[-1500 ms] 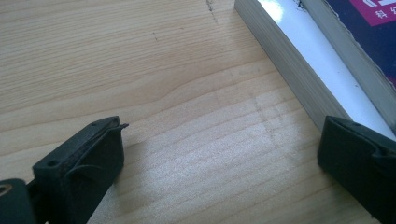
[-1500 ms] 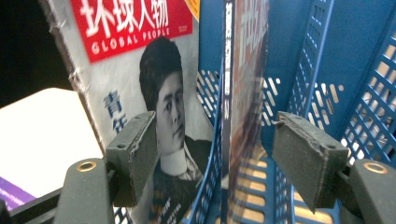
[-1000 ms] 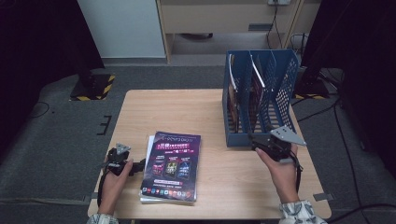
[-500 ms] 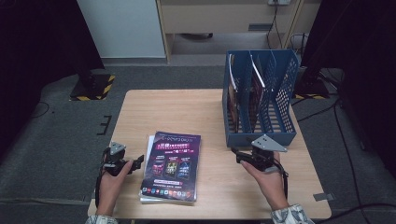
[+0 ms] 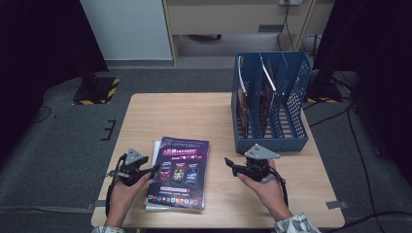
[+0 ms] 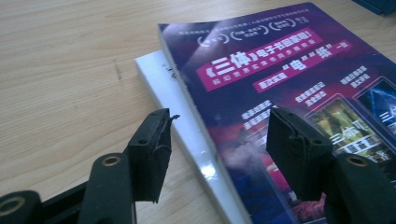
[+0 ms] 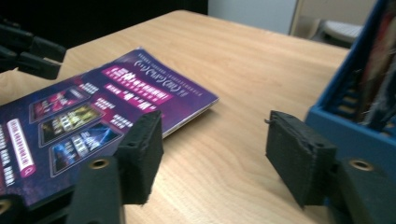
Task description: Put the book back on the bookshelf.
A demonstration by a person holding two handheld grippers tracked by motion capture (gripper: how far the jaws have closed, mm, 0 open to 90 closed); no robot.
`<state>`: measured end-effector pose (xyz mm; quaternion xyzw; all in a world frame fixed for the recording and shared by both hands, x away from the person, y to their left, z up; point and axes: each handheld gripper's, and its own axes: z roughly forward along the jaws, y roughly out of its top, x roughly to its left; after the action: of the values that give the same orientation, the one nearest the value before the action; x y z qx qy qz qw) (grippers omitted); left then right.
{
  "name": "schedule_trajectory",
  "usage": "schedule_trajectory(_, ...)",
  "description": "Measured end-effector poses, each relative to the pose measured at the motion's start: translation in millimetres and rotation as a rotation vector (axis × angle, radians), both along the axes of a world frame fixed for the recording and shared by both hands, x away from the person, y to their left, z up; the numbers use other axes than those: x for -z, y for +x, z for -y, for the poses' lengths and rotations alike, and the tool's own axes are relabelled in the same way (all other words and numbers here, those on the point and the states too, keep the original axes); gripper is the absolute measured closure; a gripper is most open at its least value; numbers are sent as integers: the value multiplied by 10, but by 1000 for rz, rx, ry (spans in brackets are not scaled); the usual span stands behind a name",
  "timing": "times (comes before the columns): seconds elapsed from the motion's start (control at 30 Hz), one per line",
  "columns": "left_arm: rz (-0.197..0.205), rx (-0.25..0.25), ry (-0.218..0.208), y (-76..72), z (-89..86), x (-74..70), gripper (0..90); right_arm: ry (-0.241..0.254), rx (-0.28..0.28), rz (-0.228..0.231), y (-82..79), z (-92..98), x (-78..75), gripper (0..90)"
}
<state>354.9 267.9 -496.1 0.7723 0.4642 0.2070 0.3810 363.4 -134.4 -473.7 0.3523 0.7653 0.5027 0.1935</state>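
Wooden table (image 5: 194, 116) mid-frame on grey carpet, dark room, pale cabinet at top. Purple magazine (image 5: 179, 171) lying flat at lower centre-left of high view, on top of white booklet (image 5: 156, 154) whose edge peeks out along its left side. Long axis running near-to-far, slightly tilted; title end pointing to far edge of table.

Left gripper (image 5: 154, 169) at magazine's left edge, lower left of frame. In left gripper view, jaws straddling left edge of magazine (image 6: 280, 93) and booklet (image 6: 173, 93), pads not pressing either: released, nothing held, jaws just been closing.

Right gripper (image 5: 228, 162) lower centre-right, jaws pointing left at magazine, well apart from it. In right gripper view, jaws parted over bare table (image 7: 224, 154), magazine (image 7: 107, 107) at left; nothing held.

Blue file rack (image 5: 297, 77) upper right of table, a few books upright in left slots, just behind right gripper. Bare wood between right gripper and magazine.

Versus one second ago: right gripper swung from pointing at rack and shifted left toward magazine; left gripper up against magazine edge from just beside it.
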Motion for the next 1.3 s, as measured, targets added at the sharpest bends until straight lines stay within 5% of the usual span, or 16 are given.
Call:
schedule_trajectory(0.23, -36, 26, -11, 46, 79, 99, 376, -16, -70, -34, -7, -144, 45, 191)
schedule_trajectory(0.73, -62, 62, -36, 100, 106, 189, 342, -33, -137, -62, 27, -306, 116, 142)
schedule_trajectory(1.3, -36, 77, -31, 99, 147, 207, 344, -17, -205, -227, 242, -705, 398, 152)
